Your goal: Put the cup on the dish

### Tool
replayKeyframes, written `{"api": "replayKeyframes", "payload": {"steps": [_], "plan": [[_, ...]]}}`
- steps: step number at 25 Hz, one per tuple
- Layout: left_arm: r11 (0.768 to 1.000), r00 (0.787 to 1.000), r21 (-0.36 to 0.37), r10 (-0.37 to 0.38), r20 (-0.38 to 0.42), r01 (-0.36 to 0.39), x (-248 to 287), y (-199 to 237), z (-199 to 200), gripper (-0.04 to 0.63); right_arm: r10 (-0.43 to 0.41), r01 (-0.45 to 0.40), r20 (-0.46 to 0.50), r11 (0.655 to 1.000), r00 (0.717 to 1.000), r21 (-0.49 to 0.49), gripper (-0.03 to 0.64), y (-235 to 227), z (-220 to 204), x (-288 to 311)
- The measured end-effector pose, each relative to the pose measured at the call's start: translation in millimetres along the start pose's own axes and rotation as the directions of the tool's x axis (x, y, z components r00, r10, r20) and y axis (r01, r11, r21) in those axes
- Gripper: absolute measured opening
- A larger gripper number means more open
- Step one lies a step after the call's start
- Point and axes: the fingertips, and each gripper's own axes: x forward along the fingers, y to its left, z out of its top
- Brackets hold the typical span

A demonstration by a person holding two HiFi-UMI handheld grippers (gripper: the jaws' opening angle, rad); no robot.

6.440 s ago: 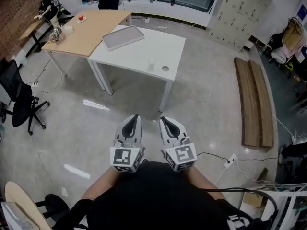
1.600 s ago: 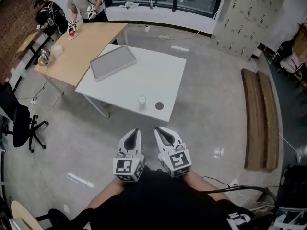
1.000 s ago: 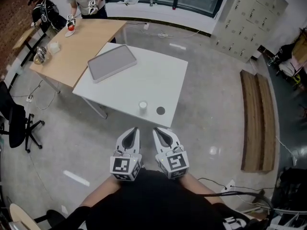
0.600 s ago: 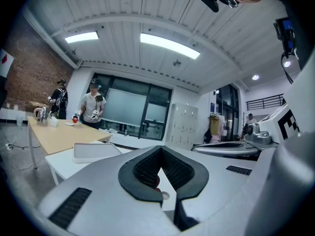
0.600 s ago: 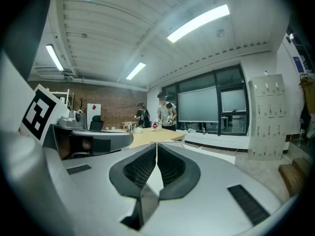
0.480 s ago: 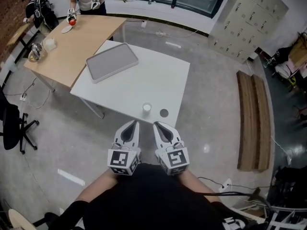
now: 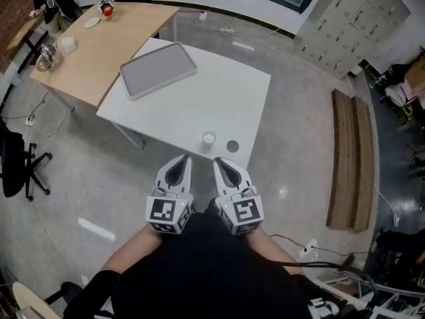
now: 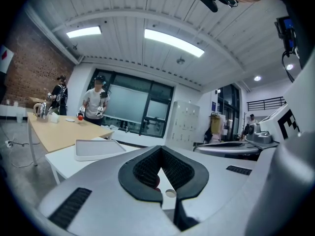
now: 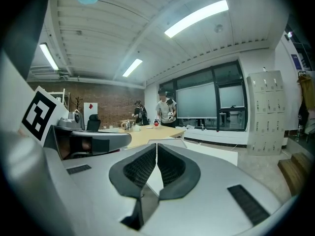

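Observation:
A small clear cup stands near the front edge of the white table. Just right of it lies a small round grey dish, apart from the cup. In the head view my left gripper and right gripper are held side by side just short of that table edge, pointing at the cup and dish. Both are shut and hold nothing. The left gripper has its tips together in its own view, and so does the right gripper in its view.
A grey tray lies on the far left part of the white table. A wooden table with small items adjoins it, with people standing behind it. A wooden bench runs along the floor at the right, an office chair at the left.
The person has walked up to the white table. Cup and dish now lie just ahead of the two gripper tips. Both grippers stay shut and side by side.

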Motion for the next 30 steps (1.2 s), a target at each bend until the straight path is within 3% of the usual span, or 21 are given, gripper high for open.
{"api": "replayKeyframes", "payload": {"steps": [10,20,27,30], "plan": [[0.999,1.000,0.023,0.024,-0.008,-0.024,23,3,-3,-0.002,0.030,-0.030,-0.005,1.000,1.000,0.003,0.015,-18,-3,19],[0.998,0.999,0.038,0.043,0.033,-0.044,46,-4,14,0.000,0.075,-0.075,0.008,0.997,0.997,-0.021,0.015,-44,13,33],[0.992,0.996,0.090,0.084,0.010,-0.084,74,-5,10,0.000,0.126,-0.126,-0.006,0.992,0.992,-0.022,0.015,-67,16,49],[0.997,0.999,0.064,0.048,-0.006,-0.047,86,-9,7,0.000,0.151,-0.152,-0.013,0.988,0.988,-0.023,0.015,-74,11,56]]}}
